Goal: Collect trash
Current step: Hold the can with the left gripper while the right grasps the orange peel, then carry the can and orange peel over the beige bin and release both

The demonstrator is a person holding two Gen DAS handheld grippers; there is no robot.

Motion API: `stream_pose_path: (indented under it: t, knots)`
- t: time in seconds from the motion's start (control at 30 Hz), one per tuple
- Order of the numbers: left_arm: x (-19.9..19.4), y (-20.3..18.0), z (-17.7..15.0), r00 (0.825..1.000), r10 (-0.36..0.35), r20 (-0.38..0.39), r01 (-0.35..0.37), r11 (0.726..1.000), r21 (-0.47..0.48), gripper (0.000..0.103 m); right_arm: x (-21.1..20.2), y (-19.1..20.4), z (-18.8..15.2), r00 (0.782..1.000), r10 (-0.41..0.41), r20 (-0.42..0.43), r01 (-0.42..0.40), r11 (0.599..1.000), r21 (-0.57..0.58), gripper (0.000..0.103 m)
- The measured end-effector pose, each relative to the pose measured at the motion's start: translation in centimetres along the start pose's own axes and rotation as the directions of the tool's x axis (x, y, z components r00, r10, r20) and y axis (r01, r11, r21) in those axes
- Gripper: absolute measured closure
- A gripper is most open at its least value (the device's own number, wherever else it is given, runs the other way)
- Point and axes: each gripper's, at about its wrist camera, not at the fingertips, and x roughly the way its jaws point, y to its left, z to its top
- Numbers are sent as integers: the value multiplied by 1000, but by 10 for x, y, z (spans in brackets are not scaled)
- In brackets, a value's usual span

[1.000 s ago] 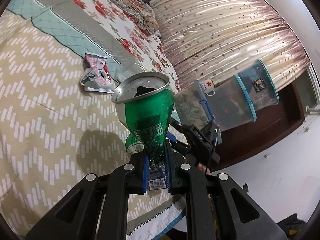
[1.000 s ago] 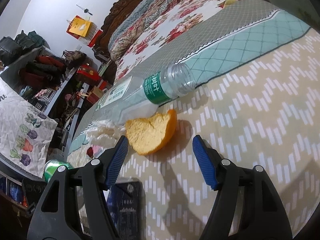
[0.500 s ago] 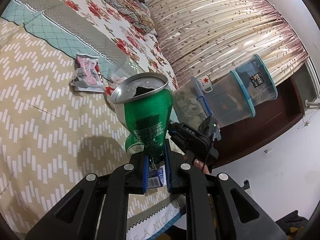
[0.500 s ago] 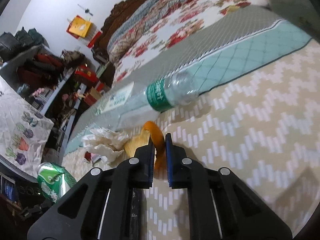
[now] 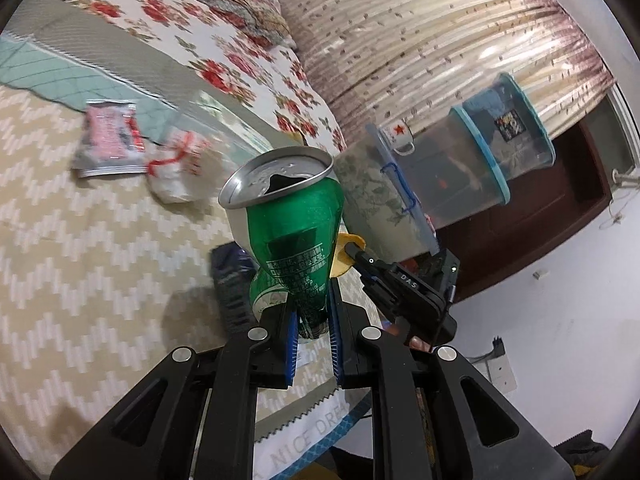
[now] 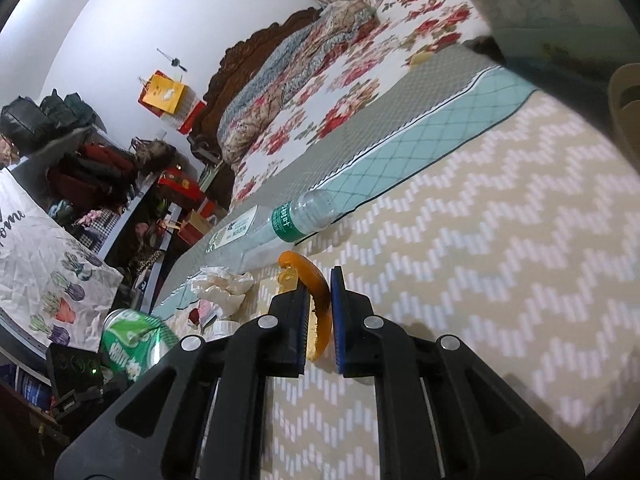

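Both claws loaded above the bed: left claw pinching crushed green can low, light, dented, slippery; right claw clamping orange peel, soft, limp.

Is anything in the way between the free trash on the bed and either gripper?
Both grippers are full: the left gripper is shut on the can, the right gripper on the peel. Bottle and tissue lie unblocked.

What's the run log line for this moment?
left gripper: shut on can | right gripper: shut on peel | bottle, wrapper: on bed
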Motion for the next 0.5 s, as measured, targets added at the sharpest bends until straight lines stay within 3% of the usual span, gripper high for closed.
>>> stream_pose_path:
  t: [0.27,0.5]
  knots:
    - [73,-41,5,993,-7,-119,15,998,68,91,-42,-38,5,997,-16,78,13,999,41,90]
    - [182,-101,6,966,-29,-255,67,987,143,91,-115,-110,22,972,-97,213,68,988,141,90]
